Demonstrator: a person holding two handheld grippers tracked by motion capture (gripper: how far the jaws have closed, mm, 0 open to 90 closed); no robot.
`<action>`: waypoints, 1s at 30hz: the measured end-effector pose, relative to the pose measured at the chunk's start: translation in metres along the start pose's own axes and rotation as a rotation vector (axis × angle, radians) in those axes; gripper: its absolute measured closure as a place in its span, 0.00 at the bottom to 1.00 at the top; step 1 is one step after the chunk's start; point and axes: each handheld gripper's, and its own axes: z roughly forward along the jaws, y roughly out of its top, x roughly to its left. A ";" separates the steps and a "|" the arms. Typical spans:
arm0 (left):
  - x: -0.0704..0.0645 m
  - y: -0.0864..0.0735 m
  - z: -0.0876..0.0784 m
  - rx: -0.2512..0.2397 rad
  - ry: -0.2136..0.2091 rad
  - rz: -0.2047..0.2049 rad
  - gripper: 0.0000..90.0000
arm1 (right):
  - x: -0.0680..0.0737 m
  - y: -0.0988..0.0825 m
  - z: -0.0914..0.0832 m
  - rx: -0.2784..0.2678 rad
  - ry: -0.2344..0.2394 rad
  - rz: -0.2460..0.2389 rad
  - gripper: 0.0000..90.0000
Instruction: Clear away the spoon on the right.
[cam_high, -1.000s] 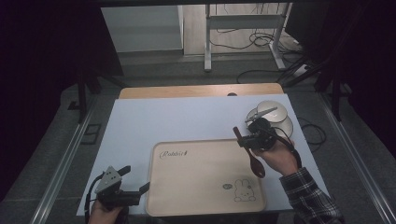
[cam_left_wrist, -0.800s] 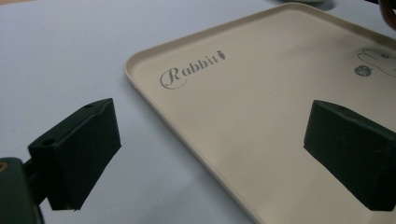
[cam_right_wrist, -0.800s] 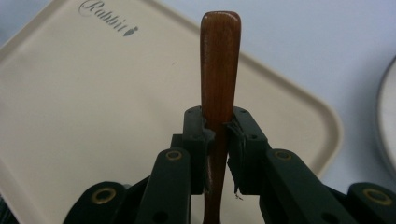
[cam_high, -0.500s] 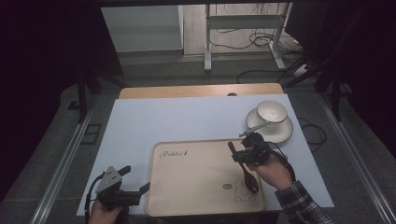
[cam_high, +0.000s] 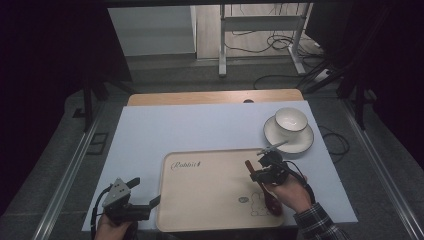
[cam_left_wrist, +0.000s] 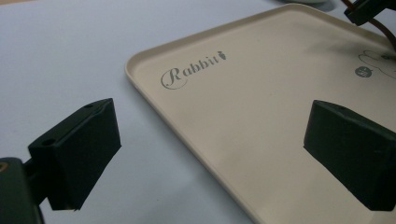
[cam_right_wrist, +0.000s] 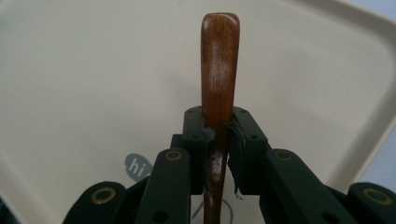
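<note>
the wooden spoon (cam_right_wrist: 218, 70) is pinched by its handle between the pressed-in jaws of the right tool (cam_high: 263, 169), held low over the right side of the cream tray (cam_high: 210, 220) with its bowl end (cam_high: 272, 202) close to the printed rabbit drawing, probably so it can be laid down flat there. the tray otherwise carries nothing, while the white bowl (cam_high: 291, 119) sits empty on its saucer (cam_high: 305, 142) just beyond the tray's far right corner. the left tool (cam_high: 131, 200) rests with jaws spread and empty on the tabletop (cam_high: 200, 125) by the tray's near left edge, seemingly waiting.

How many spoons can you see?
1. A wooden spoon, pinched in the right tongs over the tray. Another could be hiding inside the bowl.
</note>
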 end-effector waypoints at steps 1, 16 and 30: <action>0.000 0.000 0.000 0.000 0.000 0.000 0.04 | -0.002 -0.001 0.003 -0.002 -0.007 0.004 0.86; 0.000 0.000 0.000 0.000 0.001 0.001 0.04 | -0.009 -0.008 0.017 -0.012 -0.079 -0.047 0.73; -0.001 0.000 0.000 0.000 0.002 0.007 0.04 | 0.015 -0.023 0.011 -0.062 -0.065 -0.209 1.00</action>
